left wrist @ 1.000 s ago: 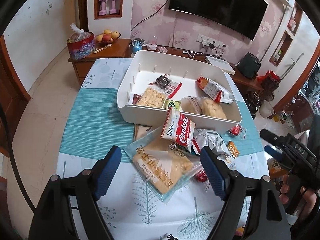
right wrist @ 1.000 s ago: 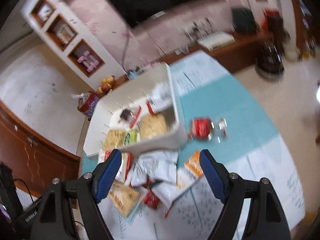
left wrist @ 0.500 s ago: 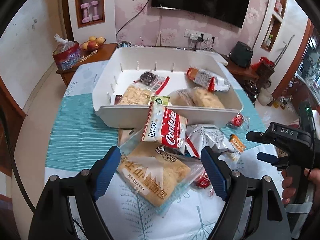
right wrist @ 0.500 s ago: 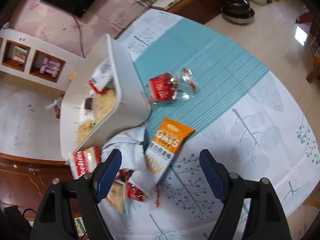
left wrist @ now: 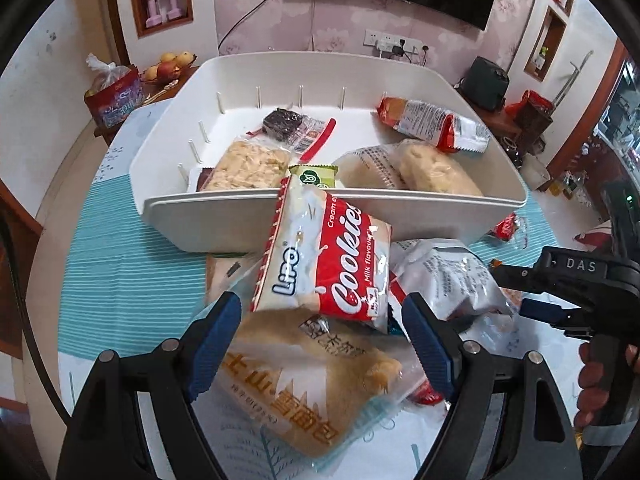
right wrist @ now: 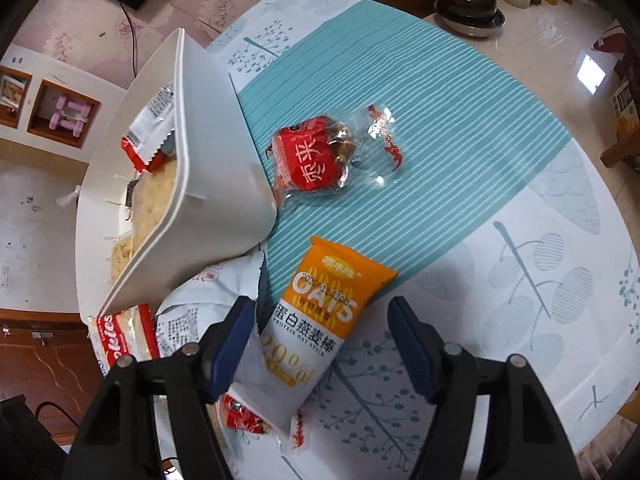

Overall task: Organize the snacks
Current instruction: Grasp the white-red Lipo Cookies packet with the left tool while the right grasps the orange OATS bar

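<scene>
A white bin [left wrist: 260, 216] on the table holds several snack packs. In front of it lies a pile: a red and white cookie pack [left wrist: 332, 264] leans on the bin wall, over a large bread pack [left wrist: 304, 380] and a grey-white pack [left wrist: 448, 276]. My left gripper [left wrist: 320, 320] hangs open just above the cookie and bread packs. An orange and white oats bar [right wrist: 320, 320] lies beside the bin [right wrist: 216, 160]. My right gripper [right wrist: 322, 316] is straddling it with its jaws closing, and the pads are not pressing on the bar. A red wrapped snack [right wrist: 316, 160] lies farther off.
The right gripper [left wrist: 560, 292] and the hand holding it show at the right of the left wrist view. A small red snack [right wrist: 240, 416] lies under the pile's edge. The teal and white tablecloth [right wrist: 500, 240] stretches to the round table edge. A sideboard with fruit [left wrist: 168, 68] stands behind.
Both grippers have come down toward the pile. The right gripper's jaws have narrowed around the oats bar, which now lies between them. The left jaws kept their width.
</scene>
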### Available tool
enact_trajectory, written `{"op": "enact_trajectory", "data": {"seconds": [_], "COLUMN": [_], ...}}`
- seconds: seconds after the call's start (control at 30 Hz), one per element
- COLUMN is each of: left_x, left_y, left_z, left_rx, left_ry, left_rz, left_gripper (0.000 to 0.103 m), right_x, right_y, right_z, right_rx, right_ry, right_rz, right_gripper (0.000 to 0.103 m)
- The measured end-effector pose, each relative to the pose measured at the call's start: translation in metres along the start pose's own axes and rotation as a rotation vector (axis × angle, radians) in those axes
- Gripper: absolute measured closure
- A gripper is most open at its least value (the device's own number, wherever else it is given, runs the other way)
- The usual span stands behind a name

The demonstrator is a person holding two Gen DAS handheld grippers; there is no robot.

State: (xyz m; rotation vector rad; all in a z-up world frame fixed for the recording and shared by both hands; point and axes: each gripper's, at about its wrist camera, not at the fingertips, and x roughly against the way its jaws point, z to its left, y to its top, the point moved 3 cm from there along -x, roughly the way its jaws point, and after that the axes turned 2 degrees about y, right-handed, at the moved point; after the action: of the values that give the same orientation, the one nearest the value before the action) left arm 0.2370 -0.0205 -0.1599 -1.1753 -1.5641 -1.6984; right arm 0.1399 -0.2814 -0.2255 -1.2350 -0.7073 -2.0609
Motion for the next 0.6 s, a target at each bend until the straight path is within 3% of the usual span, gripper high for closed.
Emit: {"op": "enact_trajectory", "data": {"seconds": [0.43, 0.6], "left_x": [-0.024, -0.028], "left_y": [0.010, 0.010], "left_z": [-0.007, -0.010], "left_rx": [-0.042, -0.065], "left_ry": [0.072, 0.105], "left_rz": [0.011, 0.008], "left_gripper": [0.019, 0.019], "right_x": [-0.007, -0.007], "right_y": [0.003, -0.001], "right_z": [0.016, 0.021], "right_rx": [0.103, 0.169], "right_ry": [-0.099, -0.148], "right_rz": [-0.044, -0.068], "right_gripper": [0.041, 0.051]}}
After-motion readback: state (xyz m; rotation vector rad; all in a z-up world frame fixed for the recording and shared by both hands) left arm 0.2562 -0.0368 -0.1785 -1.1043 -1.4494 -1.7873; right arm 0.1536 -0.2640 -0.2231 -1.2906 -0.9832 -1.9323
